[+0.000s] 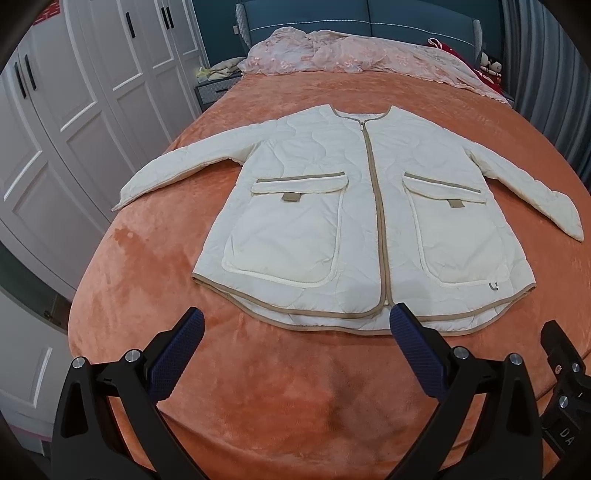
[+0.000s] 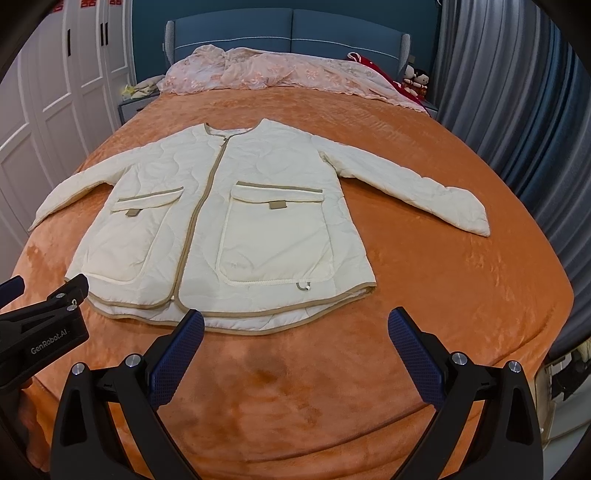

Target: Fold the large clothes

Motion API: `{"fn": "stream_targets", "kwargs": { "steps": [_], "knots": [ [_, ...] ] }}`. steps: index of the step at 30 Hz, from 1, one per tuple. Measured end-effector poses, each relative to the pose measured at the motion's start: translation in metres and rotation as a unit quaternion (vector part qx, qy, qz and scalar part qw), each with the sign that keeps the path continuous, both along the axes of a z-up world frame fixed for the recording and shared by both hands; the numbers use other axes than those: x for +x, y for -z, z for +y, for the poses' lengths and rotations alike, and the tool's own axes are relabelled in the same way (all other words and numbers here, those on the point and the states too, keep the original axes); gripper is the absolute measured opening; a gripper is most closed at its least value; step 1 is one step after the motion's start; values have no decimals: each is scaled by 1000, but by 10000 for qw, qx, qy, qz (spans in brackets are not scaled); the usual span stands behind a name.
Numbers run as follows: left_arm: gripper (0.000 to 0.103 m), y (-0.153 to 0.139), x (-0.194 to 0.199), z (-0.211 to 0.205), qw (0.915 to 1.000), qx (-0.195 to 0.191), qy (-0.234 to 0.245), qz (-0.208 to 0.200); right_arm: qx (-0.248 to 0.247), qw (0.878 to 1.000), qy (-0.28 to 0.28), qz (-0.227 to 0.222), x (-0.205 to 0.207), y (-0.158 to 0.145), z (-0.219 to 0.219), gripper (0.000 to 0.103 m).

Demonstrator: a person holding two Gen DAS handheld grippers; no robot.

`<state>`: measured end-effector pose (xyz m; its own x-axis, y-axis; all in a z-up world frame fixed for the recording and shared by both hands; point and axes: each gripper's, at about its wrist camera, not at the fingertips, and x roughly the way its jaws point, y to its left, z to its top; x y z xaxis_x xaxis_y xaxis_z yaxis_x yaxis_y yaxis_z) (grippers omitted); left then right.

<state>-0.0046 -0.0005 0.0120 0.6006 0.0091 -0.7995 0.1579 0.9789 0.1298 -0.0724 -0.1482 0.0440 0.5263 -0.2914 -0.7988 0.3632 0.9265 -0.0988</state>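
Observation:
A cream quilted jacket (image 1: pixel 325 206) with tan trim, a closed front zip and two large pockets lies flat, front up, on the orange bedspread (image 1: pixel 295 387), both sleeves spread out to the sides. It also shows in the right wrist view (image 2: pixel 251 229). My left gripper (image 1: pixel 297 319) is open and empty, above the bedspread just in front of the jacket's hem. My right gripper (image 2: pixel 295 321) is open and empty, just in front of the hem's right part. The left gripper (image 2: pixel 44 295) shows at the left edge of the right wrist view.
A pink lace cover (image 1: pixel 354 55) is bunched at the head of the bed by the blue headboard (image 2: pixel 288 33). White wardrobe doors (image 1: pixel 74 110) stand on the left, grey curtains (image 2: pixel 517 92) on the right. Small dolls (image 2: pixel 415 79) sit at the far right.

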Motion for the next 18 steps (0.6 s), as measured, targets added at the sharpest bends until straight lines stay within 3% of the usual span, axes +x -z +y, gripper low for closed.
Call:
{"fn": "stream_targets", "kwargs": {
  "steps": [18],
  "knots": [
    [98, -7, 4, -2, 10000, 30, -48, 6, 68, 9999, -96, 13, 1, 2, 3, 98]
  ]
}}
